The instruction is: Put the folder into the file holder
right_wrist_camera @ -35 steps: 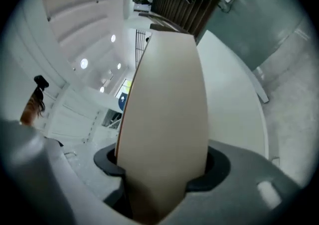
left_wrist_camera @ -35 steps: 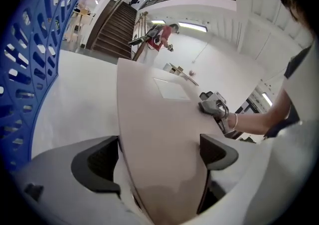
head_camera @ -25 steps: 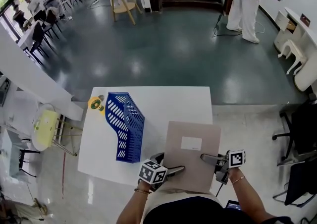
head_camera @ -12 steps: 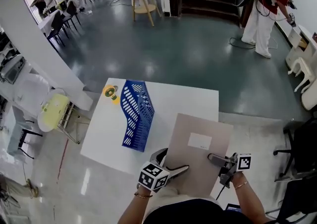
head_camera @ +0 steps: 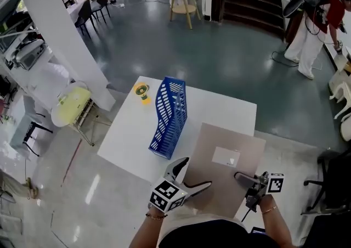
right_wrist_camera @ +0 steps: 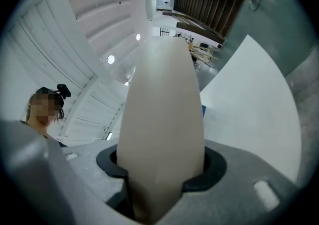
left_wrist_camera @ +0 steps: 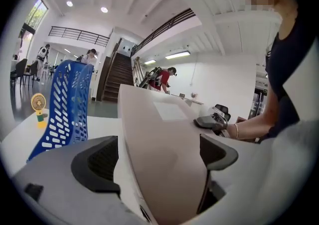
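two hand-held grippers | right (head_camera: 239,176) pinches one folder (head_camera: 222,186) | left (head_camera: 195,173) spread | one file holder (head_camera: 170,115)

Bright, even indoor light is filling all three views.
Round recessed ceiling lamps (left_wrist_camera: 103,9) are glowing overhead, and the glossy grey-green floor (head_camera: 219,49) is throwing back soft glare. Straight lines are bowing toward the edges, and the two gripper views are darkening into black rounded corners. The flat beige cardboard folder (right_wrist_camera: 162,119) is blurring close against the right gripper view's lens.
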A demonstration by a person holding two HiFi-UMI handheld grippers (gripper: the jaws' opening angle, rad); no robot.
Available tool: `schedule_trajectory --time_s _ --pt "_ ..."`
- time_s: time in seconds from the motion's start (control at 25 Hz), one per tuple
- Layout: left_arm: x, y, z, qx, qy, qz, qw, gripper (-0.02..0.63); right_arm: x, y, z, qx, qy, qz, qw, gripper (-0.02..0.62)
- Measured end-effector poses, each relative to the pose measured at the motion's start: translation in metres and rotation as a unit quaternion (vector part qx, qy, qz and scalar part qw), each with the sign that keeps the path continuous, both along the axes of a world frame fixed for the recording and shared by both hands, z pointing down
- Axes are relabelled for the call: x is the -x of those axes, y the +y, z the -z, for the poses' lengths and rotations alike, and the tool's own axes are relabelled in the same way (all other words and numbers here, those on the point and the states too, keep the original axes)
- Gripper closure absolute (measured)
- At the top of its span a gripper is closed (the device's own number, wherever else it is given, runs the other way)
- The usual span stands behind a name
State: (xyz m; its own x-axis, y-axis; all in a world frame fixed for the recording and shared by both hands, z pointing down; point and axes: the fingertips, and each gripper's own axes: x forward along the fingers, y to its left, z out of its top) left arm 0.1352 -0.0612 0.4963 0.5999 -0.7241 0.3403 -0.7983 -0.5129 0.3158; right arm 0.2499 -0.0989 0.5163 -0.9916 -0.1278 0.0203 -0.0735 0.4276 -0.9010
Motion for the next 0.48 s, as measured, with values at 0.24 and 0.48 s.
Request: schedule_trajectory --time_s 0.24,0.48 --pt "0.056 0.009 0.017 -0.009 0.034 0.0 0.9994 0.103 0.039 0.004 0.02 -0.019 -0.029 -0.01 0.999 0.339" --pt "0.115 0.023 0.027 0.006 0.086 -0.087 0.9925 0.103 0.088 0.001 0.047 -0.05 -0.045 -0.057 0.996 0.339"
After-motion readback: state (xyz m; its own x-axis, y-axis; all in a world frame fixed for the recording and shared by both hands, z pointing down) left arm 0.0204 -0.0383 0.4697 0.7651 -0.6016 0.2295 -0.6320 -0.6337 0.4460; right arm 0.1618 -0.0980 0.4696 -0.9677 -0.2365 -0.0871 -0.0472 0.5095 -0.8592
